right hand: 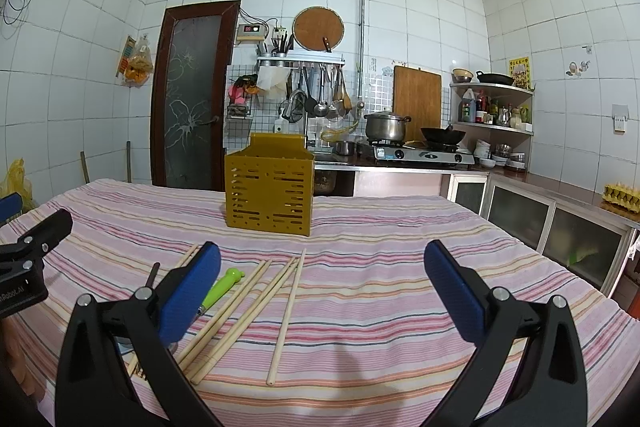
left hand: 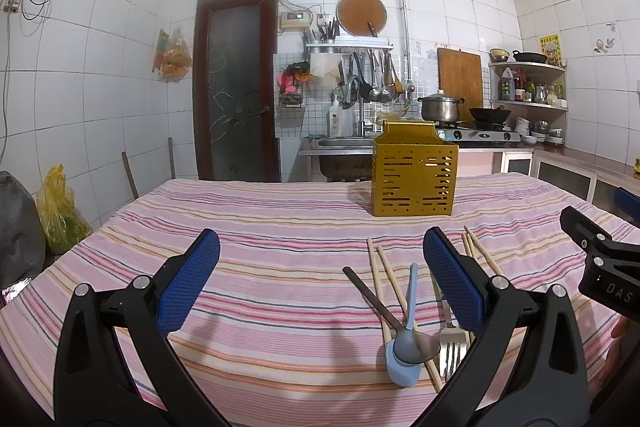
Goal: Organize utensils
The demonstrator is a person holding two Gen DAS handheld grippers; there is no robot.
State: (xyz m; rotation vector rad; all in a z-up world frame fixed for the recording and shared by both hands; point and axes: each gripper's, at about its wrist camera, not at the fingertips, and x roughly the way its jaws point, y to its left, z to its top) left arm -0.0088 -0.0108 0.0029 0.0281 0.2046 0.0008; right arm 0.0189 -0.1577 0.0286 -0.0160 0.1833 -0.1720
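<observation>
Both jaws spread and gripping nothing, the left hand-held gripper (left hand: 320, 279) and right hand-held gripper (right hand: 322, 287) are hovering over the striped tabletop (right hand: 400, 291). Chopsticks (right hand: 256, 311), spoons (left hand: 404, 343) and a fork (left hand: 452, 343) are lying loose just ahead, presumably awaiting the yellow utensil holder (left hand: 414, 179) standing farther forward.

both wrist views low over table (left hand: 280, 339), sharing holder (left hand: 415, 179).

Striped woven cloth (left hand: 280, 227) over worktop, matt perforated yellow metal caddy (left hand: 415, 179), pale bare-wood chopsticks (right hand: 286, 315), glossy steel fork (left hand: 452, 343), textured blue claw pads (left hand: 188, 283).
</observation>
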